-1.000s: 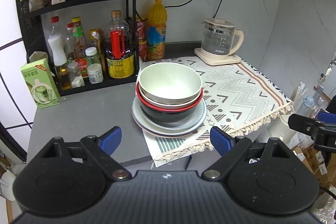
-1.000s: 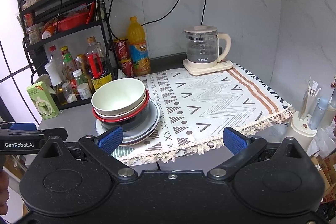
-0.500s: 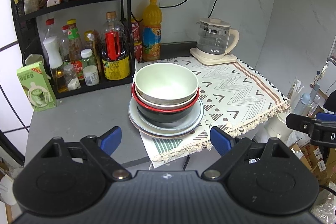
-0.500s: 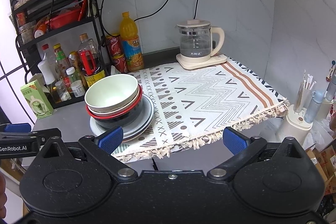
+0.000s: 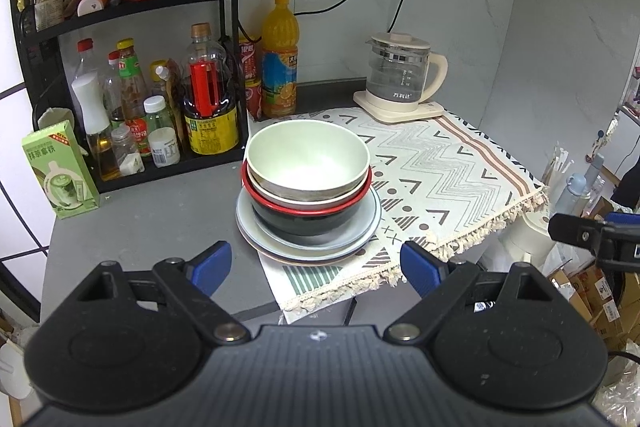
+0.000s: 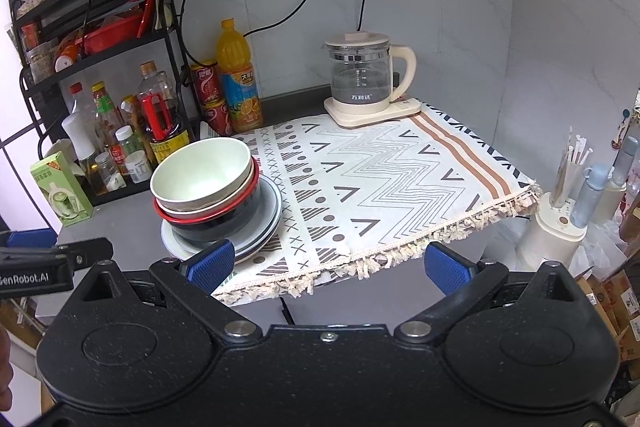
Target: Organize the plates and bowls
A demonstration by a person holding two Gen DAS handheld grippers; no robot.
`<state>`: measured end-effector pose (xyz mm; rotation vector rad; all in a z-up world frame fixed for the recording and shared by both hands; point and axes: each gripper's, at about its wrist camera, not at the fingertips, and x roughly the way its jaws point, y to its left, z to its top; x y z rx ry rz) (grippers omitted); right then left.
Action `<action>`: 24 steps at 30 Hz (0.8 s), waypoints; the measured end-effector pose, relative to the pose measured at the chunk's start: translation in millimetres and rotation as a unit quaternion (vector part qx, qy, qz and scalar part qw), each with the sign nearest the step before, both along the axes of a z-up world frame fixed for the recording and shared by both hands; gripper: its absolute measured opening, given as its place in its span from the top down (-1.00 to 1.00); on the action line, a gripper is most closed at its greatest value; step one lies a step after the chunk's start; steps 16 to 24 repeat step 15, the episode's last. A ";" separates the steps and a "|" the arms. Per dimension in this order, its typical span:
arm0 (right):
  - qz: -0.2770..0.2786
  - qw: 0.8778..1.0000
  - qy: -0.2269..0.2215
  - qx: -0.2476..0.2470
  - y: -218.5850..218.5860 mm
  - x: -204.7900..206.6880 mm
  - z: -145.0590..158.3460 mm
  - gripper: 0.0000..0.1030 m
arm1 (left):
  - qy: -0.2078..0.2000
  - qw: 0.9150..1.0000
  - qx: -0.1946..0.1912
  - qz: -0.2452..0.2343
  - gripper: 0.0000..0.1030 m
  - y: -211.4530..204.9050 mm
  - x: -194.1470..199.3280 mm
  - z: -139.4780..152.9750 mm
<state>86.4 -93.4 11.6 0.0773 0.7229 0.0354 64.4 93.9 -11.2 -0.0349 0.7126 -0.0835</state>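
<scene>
A stack of dishes (image 5: 307, 203) sits on a grey counter (image 5: 152, 227), its right half over the edge of a patterned fringed mat (image 5: 436, 179): a pale green bowl (image 5: 307, 159) nested in a cream bowl (image 5: 280, 191), inside a red-rimmed black bowl (image 5: 308, 217), on stacked grey plates (image 5: 362, 231). Left of the stack stands a black rack of sauce bottles (image 5: 132, 95); behind it an orange juice bottle (image 5: 280, 59); on the mat's far end, a glass electric kettle (image 5: 400, 75). The left gripper (image 5: 316, 267) hovers in front of the stack, jaws spread wide and empty; the right gripper (image 6: 328, 265), to the stack's right, is likewise wide apart, holding nothing.
</scene>
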 end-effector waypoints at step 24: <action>-0.010 1.000 0.018 0.000 -6.7 0.0 -6.5 -0.98 | 0.012 1.000 0.000 -0.001 -0.74 -4.7 2.6 -7.3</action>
